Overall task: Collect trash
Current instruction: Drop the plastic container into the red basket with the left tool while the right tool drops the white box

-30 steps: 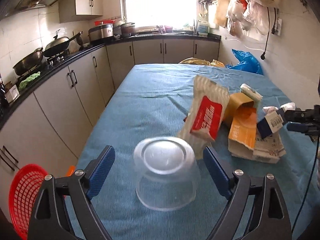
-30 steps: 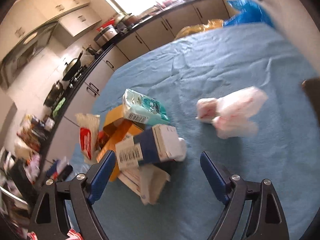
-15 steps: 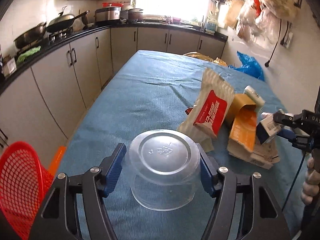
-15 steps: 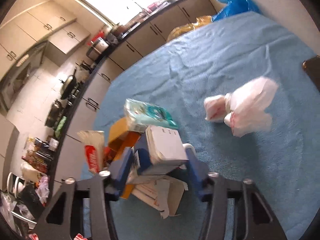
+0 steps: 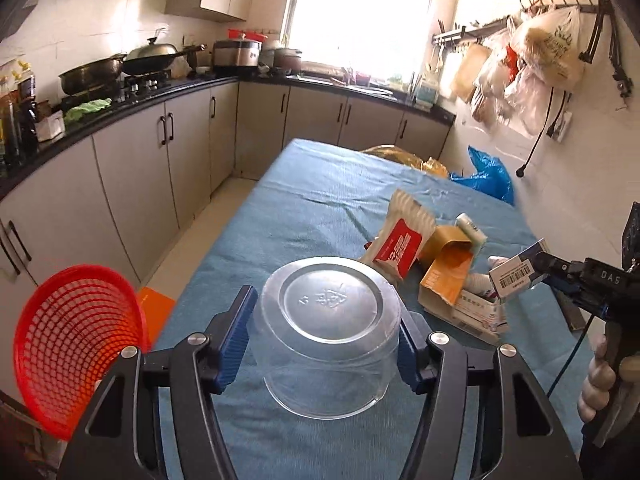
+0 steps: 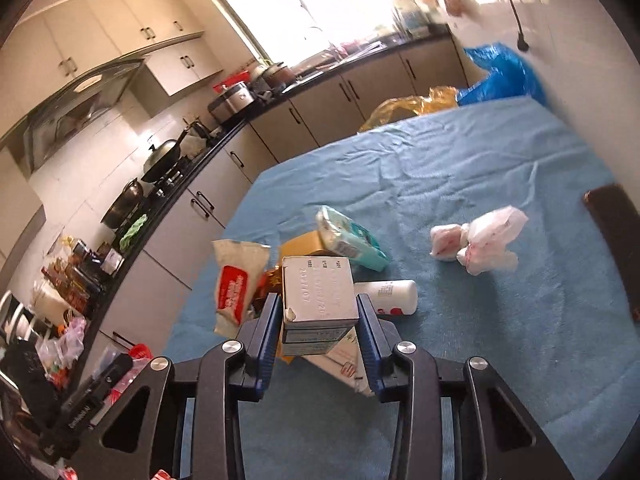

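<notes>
Both grippers hold trash above the blue-clothed counter [image 5: 304, 200].

The left gripper [image 5: 326, 342] has its fingers clenched on an upturned clear plastic bowl [image 5: 330, 332] near the counter's near edge, beside a red basket [image 5: 76, 344]. The right gripper [image 6: 318, 334] grasps a small blue-and-white box [image 6: 318, 300] over the pile of wrappers [image 6: 240, 280]; a white crumpled bag [image 6: 486, 242] lies well apart, toward the right edge.

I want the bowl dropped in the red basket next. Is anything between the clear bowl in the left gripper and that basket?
Nothing visible. The clear bowl sits upside down in the left gripper; the red basket lies off the table's left edge, only open space between.
</notes>
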The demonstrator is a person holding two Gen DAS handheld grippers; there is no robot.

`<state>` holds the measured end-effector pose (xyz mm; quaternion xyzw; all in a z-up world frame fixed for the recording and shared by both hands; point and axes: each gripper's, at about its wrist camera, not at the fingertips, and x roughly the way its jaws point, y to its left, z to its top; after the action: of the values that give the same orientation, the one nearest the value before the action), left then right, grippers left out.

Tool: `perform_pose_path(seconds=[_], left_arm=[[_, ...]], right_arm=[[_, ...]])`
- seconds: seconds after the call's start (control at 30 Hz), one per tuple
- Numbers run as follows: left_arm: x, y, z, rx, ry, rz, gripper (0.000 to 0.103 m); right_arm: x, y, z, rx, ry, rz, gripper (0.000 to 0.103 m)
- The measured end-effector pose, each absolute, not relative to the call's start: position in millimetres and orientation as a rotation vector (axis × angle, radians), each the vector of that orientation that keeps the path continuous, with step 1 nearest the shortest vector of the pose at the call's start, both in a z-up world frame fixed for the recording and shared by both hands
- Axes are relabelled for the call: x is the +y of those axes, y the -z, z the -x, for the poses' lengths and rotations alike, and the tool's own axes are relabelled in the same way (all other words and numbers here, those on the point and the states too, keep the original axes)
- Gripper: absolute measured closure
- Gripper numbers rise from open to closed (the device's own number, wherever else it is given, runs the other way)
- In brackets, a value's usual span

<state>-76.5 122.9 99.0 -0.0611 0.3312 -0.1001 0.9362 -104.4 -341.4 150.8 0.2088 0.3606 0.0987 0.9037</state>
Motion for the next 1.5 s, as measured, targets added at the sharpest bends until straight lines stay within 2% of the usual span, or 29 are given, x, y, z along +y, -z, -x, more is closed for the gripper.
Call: perform_pose_path(seconds=[0.37, 0.67, 1.03, 1.13, 1.2, 1.27, 1.5], left_arm=[[228, -124, 117, 0.620, 0.035, 0.223, 0.042], [334, -98, 120, 0.651, -0.165, 0.318, 0.042], [378, -75, 110, 0.658, -0.212, 0.354, 0.038], [379, -74, 108, 0.654, -0.222, 0.343, 0.037], [380, -73, 108, 0.652, -0.220, 0.339, 0.034], [381, -71, 109, 0.650, -0.221, 0.341, 0.031], [382, -64, 114, 0.678, -0.213, 0.382, 0.029]], right_arm=[[-258, -162, 118, 0.774, -0.369, -0.326, 0.063], [-120, -148, 104, 0.867, -0.609, -0.226, 0.063], [8, -120, 95, 0.892, -0.766, -0.129, 0.062], [17, -111, 92, 0.898, -0.759, -0.126, 0.060], [14, -108, 90, 0.908, -0.754, -0.141, 0.049], [6, -106, 87, 0.910, -0.729, -0.141, 0.046], [-23, -103, 82, 0.939, -0.665, -0.162, 0.045]])
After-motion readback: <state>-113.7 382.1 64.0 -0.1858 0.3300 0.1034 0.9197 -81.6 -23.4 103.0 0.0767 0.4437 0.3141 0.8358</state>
